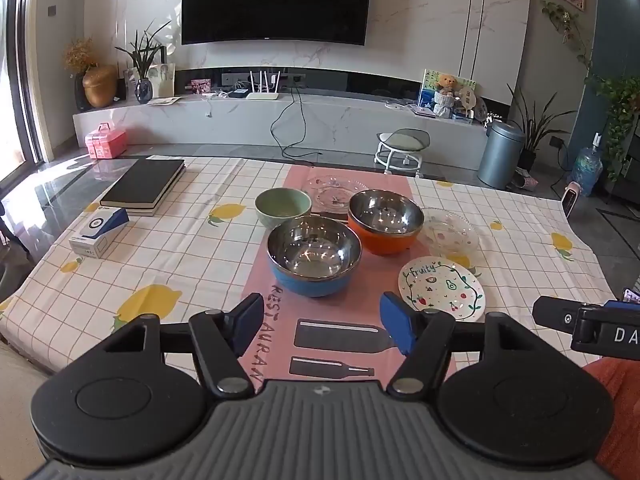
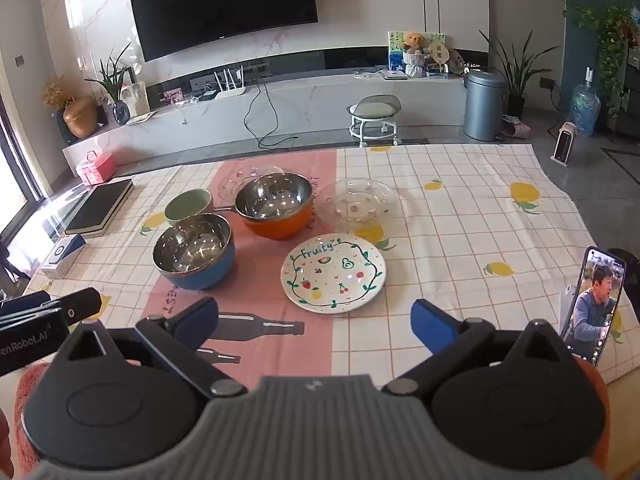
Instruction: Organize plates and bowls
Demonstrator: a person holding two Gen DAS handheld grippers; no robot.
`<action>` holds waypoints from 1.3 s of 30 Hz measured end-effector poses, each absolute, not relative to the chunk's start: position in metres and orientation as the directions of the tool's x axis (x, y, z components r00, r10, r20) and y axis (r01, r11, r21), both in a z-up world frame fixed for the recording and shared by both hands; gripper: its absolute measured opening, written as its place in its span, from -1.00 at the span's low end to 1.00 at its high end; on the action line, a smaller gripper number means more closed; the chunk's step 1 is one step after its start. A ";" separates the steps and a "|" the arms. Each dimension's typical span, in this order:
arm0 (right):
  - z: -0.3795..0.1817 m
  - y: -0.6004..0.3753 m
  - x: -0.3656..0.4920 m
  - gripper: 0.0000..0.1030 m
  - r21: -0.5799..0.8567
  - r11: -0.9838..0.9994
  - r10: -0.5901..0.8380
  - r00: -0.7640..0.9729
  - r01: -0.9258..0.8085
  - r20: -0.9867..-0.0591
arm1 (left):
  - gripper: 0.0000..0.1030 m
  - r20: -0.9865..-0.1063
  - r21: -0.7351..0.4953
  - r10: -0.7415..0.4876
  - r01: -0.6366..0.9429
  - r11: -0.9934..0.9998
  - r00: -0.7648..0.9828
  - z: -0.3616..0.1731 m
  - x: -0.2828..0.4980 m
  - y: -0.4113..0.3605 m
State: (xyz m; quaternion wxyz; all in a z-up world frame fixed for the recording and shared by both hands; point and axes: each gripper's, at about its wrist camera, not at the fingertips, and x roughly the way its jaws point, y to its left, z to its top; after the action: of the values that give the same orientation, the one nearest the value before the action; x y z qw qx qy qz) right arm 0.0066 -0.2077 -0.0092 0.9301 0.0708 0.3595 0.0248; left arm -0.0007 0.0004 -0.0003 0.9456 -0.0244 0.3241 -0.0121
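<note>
Table, checked cloth, pink mat

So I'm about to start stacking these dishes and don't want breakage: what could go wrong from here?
1. The two clear glass plates are hard to see against the cloth and could be bumped.
2. The orange bowl partly hides the far glass plate; reaching past it risks a knock.
3. The propped phone stands close to the right hand-held gripper; a swing could topple it.

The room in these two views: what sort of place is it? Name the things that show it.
Most likely a home living room: a wall-mounted television over a long marble media shelf, houseplants, and a table under a lemon-print cloth.
</note>
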 end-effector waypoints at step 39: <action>-0.019 -0.202 0.007 0.95 0.150 0.989 0.111 0.727 -0.011 -0.678 | 0.45 -0.643 -0.052 -0.028 -0.008 0.999 0.765 -0.004 -0.003 -0.001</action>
State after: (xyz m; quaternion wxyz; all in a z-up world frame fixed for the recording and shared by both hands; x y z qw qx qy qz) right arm 0.0068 -0.2024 -0.0191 0.9267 0.0679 0.3682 0.0331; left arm -0.0029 -0.0010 -0.0041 0.9391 -0.0260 0.3426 -0.0052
